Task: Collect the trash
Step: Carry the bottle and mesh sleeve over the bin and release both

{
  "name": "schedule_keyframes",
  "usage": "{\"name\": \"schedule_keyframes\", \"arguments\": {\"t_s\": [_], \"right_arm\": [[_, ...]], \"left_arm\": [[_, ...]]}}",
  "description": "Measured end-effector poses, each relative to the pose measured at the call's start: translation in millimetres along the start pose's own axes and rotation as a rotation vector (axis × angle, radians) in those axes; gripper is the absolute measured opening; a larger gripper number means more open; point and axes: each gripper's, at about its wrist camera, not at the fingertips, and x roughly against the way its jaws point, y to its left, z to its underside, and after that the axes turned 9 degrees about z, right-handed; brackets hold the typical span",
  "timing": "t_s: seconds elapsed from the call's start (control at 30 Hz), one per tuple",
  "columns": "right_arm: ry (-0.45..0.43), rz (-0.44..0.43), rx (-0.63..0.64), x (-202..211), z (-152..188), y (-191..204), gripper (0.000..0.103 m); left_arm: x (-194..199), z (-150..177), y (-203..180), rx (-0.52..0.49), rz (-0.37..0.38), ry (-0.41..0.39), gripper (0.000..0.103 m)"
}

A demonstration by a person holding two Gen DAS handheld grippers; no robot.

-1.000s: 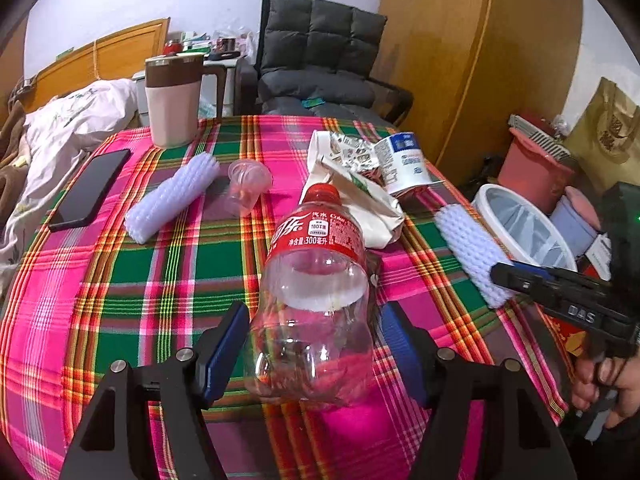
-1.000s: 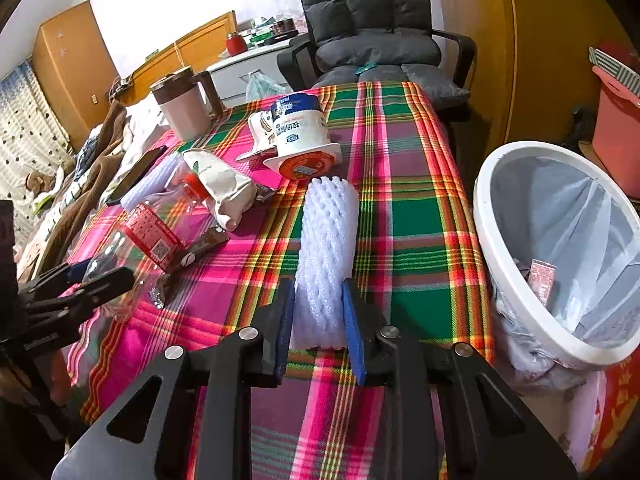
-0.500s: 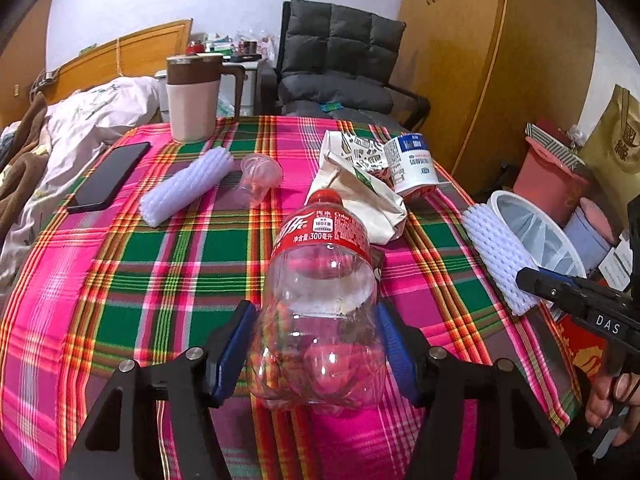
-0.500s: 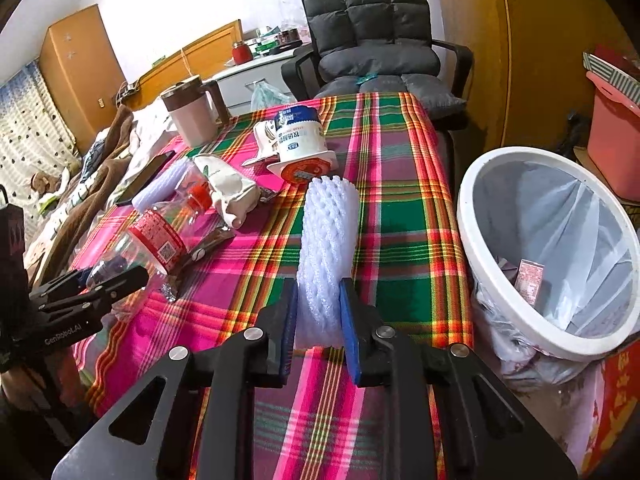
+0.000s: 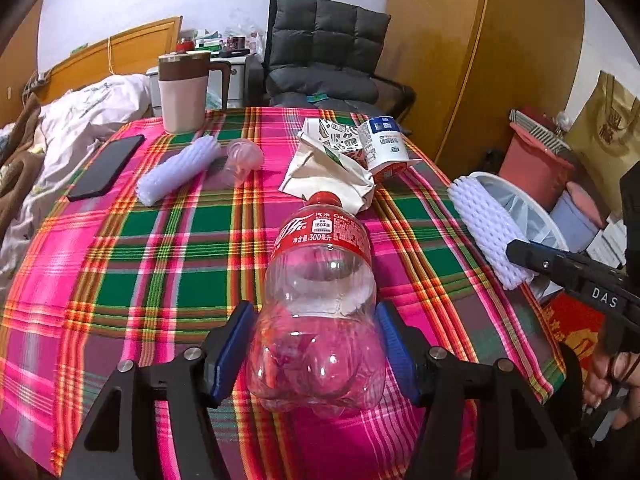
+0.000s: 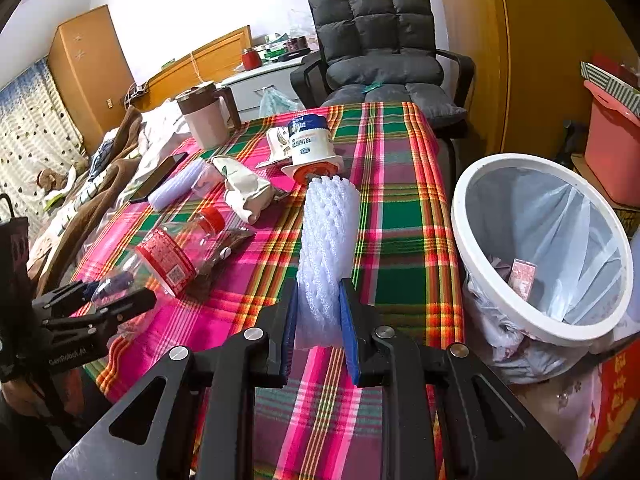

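The left claw (image 5: 316,354) has an empty clear plastic bottle (image 5: 320,304) between its blue pads, base toward the camera and red cap pointing away. The pads sit against the bottle's sides, and the jaws are widening slightly at this moment, so the hold looks light. The bottle hangs tilted above the plaid tabletop (image 5: 152,264).

The right claw (image 6: 318,320) is clamped on the near end of a white foam net sleeve (image 6: 326,248), which is squeezed narrow between the pads and juts forward over the cloth. Just to its right, beside the tabletop's edge, stands a white trash bin (image 6: 472,248) lined with a clear bag and holding a few scraps.

Farther out on the cloth lie a crumpled paper bag (image 5: 332,168), an overturned yogurt tub (image 5: 386,146), a second foam sleeve (image 5: 178,170), a small clear cup (image 5: 244,156) and a dark phone (image 5: 106,166). A pink jug (image 5: 182,92) stands at the far edge, with a grey padded chair (image 5: 328,52) behind it.
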Motion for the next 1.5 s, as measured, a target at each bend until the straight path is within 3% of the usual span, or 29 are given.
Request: {"name": "schedule_keyframes", "arguments": {"t_s": [0.1,0.27,0.37,0.43,0.47,0.93,1.5], "right_arm": [[-0.006,0.001,-0.002,3,0,0,0.023],[-0.017,0.0,-0.006,6,0,-1,0.023],[-0.021,0.0,-0.005,7,0,0,0.023],[-0.023,0.0,-0.006,8,1,-1,0.023],[-0.023,0.0,-0.006,8,1,-1,0.023],[-0.056,-0.012,-0.007,21,0,-3,0.023],[-0.071,0.025,-0.035,29,2,-20,0.023]], "left_arm": [[3,-8,1,0.011,0.008,-0.003,0.071],[-8,-20,2,-0.013,-0.014,0.044,0.071],[-20,-21,5,0.004,0.01,0.099,0.071],[-23,-20,3,0.002,0.01,0.106,0.066],[-23,-19,2,0.001,0.013,0.104,0.062],[16,-22,-13,0.014,0.026,-0.065,0.062],[4,-32,-59,-0.043,0.122,-0.071,0.062]]}}
